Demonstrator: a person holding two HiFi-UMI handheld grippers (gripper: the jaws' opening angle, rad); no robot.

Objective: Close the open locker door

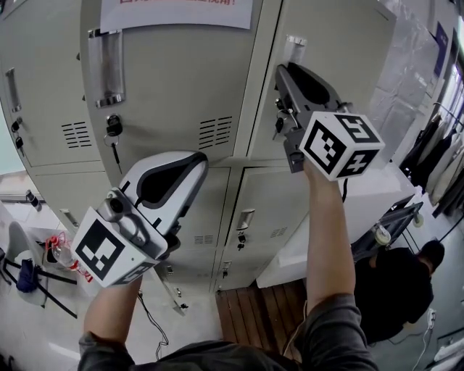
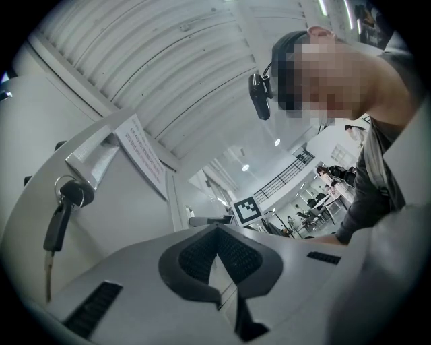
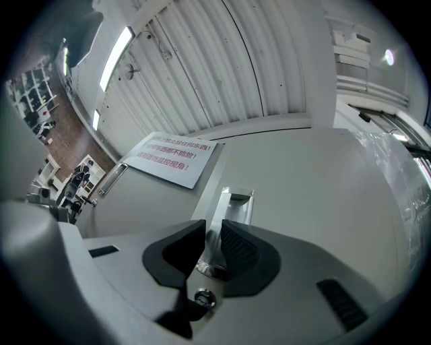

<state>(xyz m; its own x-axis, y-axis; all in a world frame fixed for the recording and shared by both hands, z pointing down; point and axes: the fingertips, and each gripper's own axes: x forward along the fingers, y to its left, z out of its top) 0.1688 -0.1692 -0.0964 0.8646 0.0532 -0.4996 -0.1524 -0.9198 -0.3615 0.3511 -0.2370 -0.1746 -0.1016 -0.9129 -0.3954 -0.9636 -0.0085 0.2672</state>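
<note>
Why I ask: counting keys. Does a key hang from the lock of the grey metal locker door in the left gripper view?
Yes, a dark key hangs from the round lock on that grey door.

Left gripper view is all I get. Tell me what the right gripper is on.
Observer: The right gripper has a locker door's metal handle between its jaws, which look closed on it.
Operator: Say which door.
Observer: In the head view it is the upper door, just right of the one with the paper notice.
Operator: Report its lock.
Observer: The lock sits just below the handle, under the jaws.
</note>
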